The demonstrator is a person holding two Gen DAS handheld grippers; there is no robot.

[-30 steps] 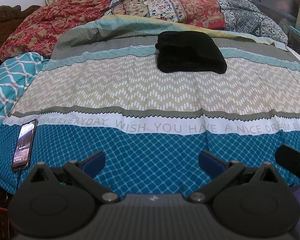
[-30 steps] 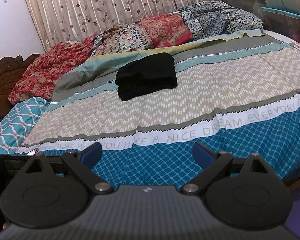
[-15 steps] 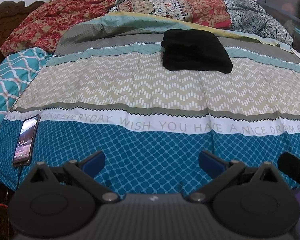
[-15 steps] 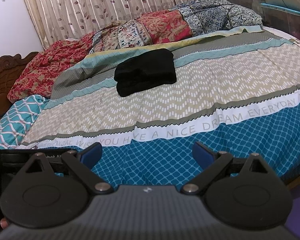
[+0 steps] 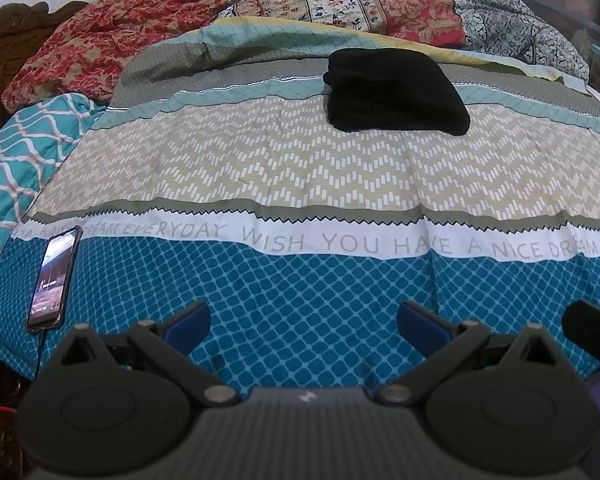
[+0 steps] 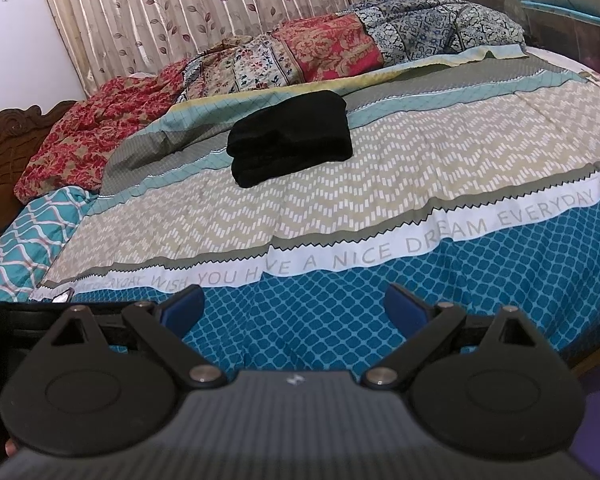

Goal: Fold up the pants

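Black pants point(image 5: 394, 90) lie folded into a compact stack on the far half of the bed, also seen as black pants point(image 6: 292, 136) left of centre in the right wrist view. My left gripper point(image 5: 302, 322) hangs open over the near blue part of the bedspread, far from the pants, with nothing between its blue fingers point(image 5: 186, 322). My right gripper point(image 6: 294, 308) is open too and empty, near the bed's front edge. Its black tip point(image 5: 592, 328) shows at the right edge of the left wrist view.
A patterned bedspread point(image 5: 300, 168) covers the bed. A phone point(image 5: 54, 280) with a cable lies at the near left edge. Crumpled floral quilts point(image 6: 300, 52) pile along the far side. A carved wooden headboard point(image 6: 4, 152) stands left, curtains point(image 6: 204, 4) behind.
Both grippers have shifted slightly, so the pants sit further right in the left wrist view and a little lower in the right wrist view. The pants themselves have not moved.
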